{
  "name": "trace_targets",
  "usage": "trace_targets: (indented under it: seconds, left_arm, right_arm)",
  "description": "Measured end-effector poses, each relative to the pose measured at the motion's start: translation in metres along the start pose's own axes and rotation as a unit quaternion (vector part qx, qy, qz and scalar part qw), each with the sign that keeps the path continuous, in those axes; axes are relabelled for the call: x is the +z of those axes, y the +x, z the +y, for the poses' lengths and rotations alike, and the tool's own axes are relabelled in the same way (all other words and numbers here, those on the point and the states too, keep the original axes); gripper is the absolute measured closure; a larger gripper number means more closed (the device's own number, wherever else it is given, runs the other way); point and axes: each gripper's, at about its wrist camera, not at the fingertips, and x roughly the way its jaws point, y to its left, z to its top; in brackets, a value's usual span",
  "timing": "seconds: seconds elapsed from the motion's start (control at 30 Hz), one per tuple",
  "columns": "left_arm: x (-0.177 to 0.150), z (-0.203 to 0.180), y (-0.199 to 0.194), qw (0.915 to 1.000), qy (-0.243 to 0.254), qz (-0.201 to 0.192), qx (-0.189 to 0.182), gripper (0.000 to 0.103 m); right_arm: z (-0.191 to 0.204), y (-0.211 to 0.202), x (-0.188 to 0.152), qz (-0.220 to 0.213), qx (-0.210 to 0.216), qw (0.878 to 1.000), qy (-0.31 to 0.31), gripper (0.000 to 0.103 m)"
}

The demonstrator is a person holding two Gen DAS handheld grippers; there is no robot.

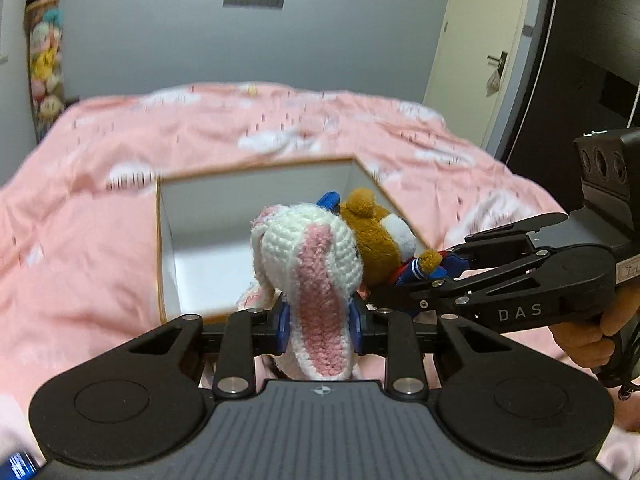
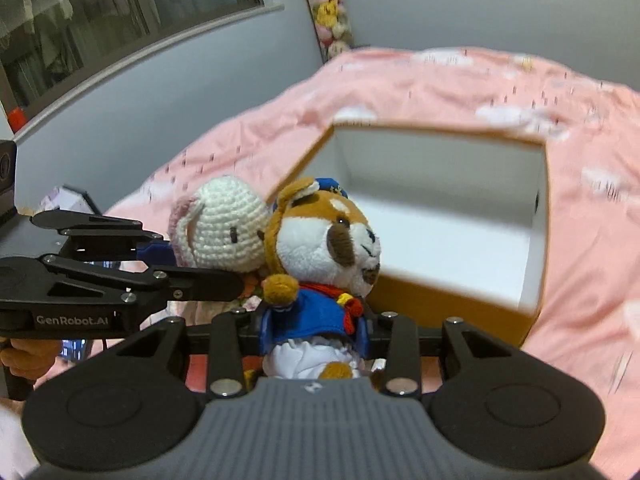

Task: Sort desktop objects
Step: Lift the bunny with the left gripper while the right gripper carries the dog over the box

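My left gripper (image 1: pixel 320 328) is shut on a white and pink crocheted bunny (image 1: pixel 308 264), held above the pink bedspread. My right gripper (image 2: pixel 314 332) is shut on a brown and white plush dog in a blue sailor outfit (image 2: pixel 320 248). The two toys touch side by side. The dog shows in the left wrist view (image 1: pixel 380 240) with the right gripper (image 1: pixel 416 276) coming in from the right. The bunny (image 2: pixel 224 228) and left gripper (image 2: pixel 224 280) show at left in the right wrist view. An open box with white inside (image 1: pixel 208 216) (image 2: pixel 536 184) lies just beyond the toys.
A pink bedspread with white clouds (image 1: pixel 100 168) (image 2: pixel 440 84) covers the bed. A hanging column of plush toys (image 1: pixel 44 52) is at the back wall. A door (image 1: pixel 476 40) is at the right, a window (image 2: pixel 120 24) at the left.
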Motion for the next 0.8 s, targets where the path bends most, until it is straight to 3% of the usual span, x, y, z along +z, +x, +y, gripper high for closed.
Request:
trace_targets:
  seconds: [0.17,0.43,0.8]
  left_arm:
    - [0.034,0.012,0.004,0.9995,0.031,-0.007,0.0,0.071]
    - [0.093,0.048,0.04,0.9971,0.063,0.041,-0.012,0.071]
    - [0.09,0.098,0.133,0.9835,0.021,0.17,-0.058,0.071]
  right_arm:
    - [-0.004,0.002,0.033,-0.025,-0.004,1.0,-0.014,0.063]
    - [-0.018,0.037,0.084,-0.052,-0.021,0.998,-0.024,0.063]
    - [-0.065,0.116,0.087,0.023,-0.063,0.998,0.018,0.063]
